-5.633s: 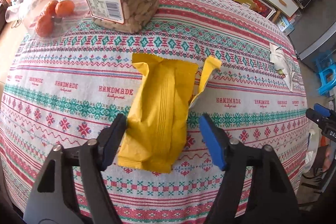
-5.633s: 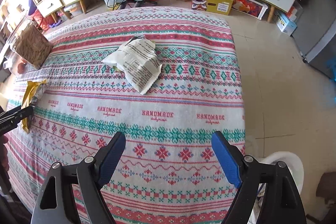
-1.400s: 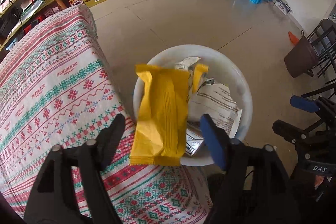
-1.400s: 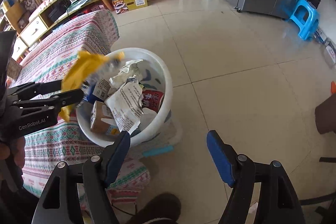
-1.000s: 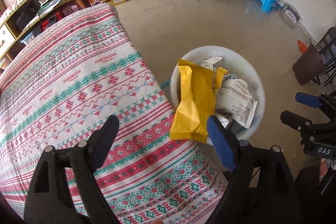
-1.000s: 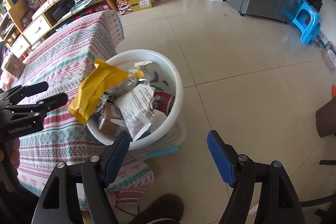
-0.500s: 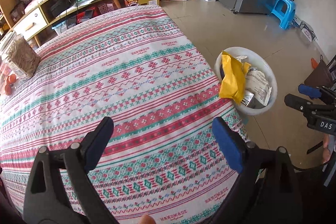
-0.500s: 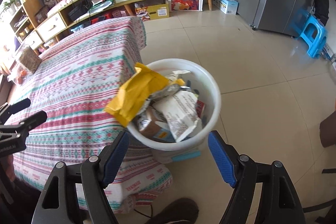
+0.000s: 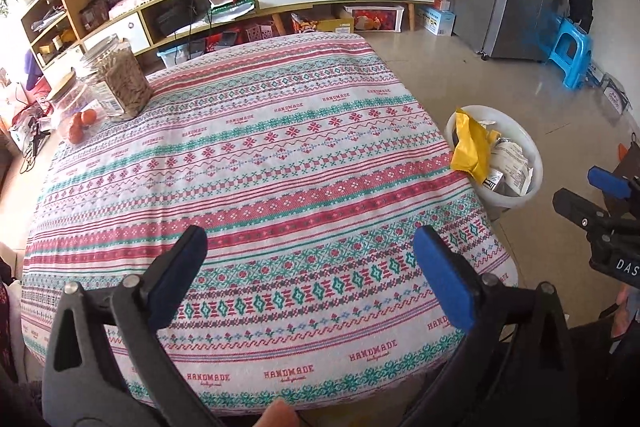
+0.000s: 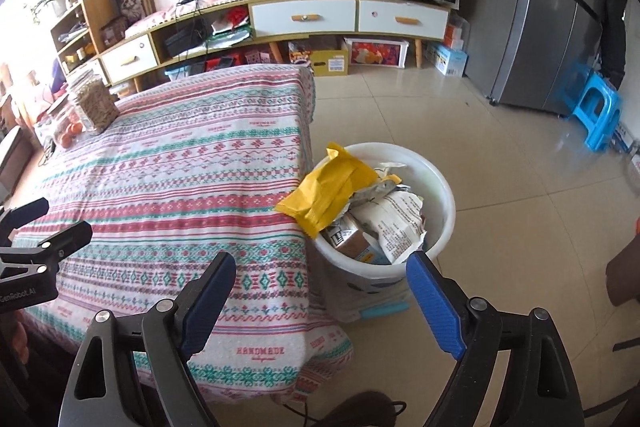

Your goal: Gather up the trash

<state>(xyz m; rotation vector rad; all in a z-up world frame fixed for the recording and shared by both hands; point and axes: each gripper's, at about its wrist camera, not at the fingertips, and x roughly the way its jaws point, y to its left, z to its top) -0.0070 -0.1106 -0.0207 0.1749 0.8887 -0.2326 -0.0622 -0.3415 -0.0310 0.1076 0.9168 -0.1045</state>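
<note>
Patterned cloth covers the table from edge to edge, and from both wrist views I see no wrapper on it, only a jar of seeds and a clear container with oranges at the far corner. Beside the table's right edge stands the white bin, heaped with packets; the yellow wrapper lies on top, draped over the rim toward the table, with the white printed wrapper next to it. My left gripper hangs over the near part of the cloth with its jaws opening and nothing between them; my right gripper hangs over the table corner and the bin's near side, its jaws opening too, also empty. I judge the collecting nearly finished. To do this step well I would sweep both cameras slowly across the cloth and floor for leftovers, and nudge the overhanging yellow wrapper deeper into the bin, since it could slide out over the rim
</note>
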